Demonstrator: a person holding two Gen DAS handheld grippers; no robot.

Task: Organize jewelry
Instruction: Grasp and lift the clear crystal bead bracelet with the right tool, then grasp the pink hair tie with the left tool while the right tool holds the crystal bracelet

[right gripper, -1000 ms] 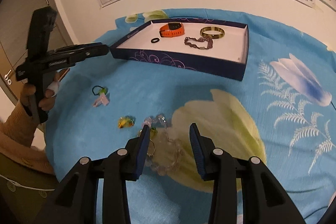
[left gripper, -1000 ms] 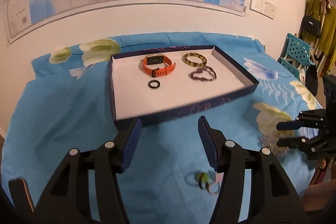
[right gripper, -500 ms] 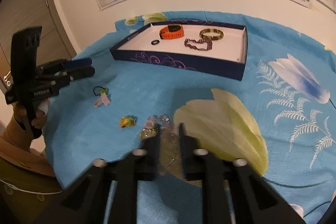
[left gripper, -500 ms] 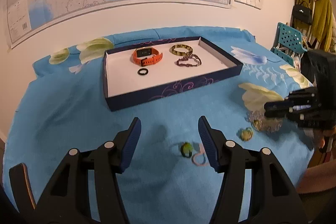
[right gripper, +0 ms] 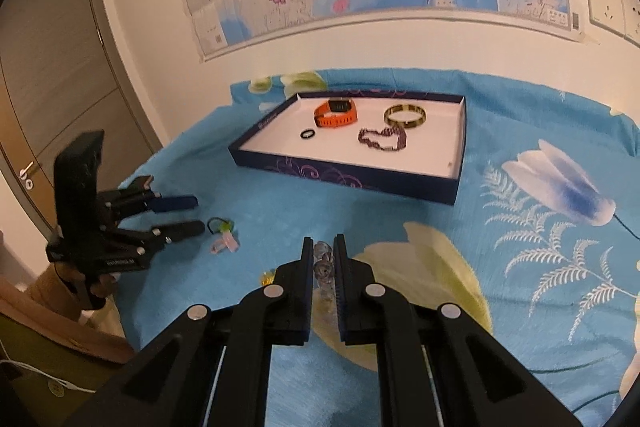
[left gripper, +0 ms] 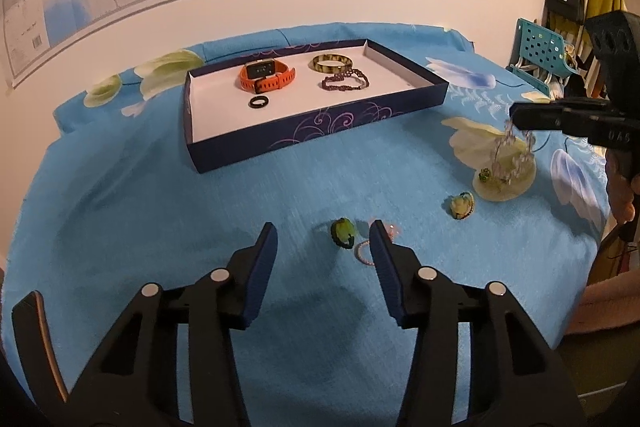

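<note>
A clear bead bracelet (right gripper: 324, 267) hangs from my right gripper (right gripper: 323, 243), which is shut on it; in the left wrist view the bracelet (left gripper: 508, 155) dangles just above the blue cloth under that gripper (left gripper: 516, 115). My left gripper (left gripper: 323, 227) points down at a green ring piece (left gripper: 343, 231) lying between its fingertips, close to the right one. Its jaws are closing and the pads do not touch the piece. A small pink ring (left gripper: 364, 251) lies beside it. The navy tray (left gripper: 320, 131) holds an orange watch (left gripper: 266, 77), a black ring (left gripper: 258, 102), a bangle (left gripper: 332, 63) and a dark bead bracelet (left gripper: 346, 82).
A yellow-green trinket (left gripper: 462, 205) lies on the cloth between the two grippers, with a small green bit (left gripper: 485, 175) under the hanging bracelet. A turquoise chair (left gripper: 540, 51) and hanging clothes stand at the right. A door (right gripper: 60, 99) is at the left, a wall map behind.
My right gripper closed on the clear bead bracelet and raised it off the cloth. My left gripper came down toward the green ring piece and its jaws narrowed.
</note>
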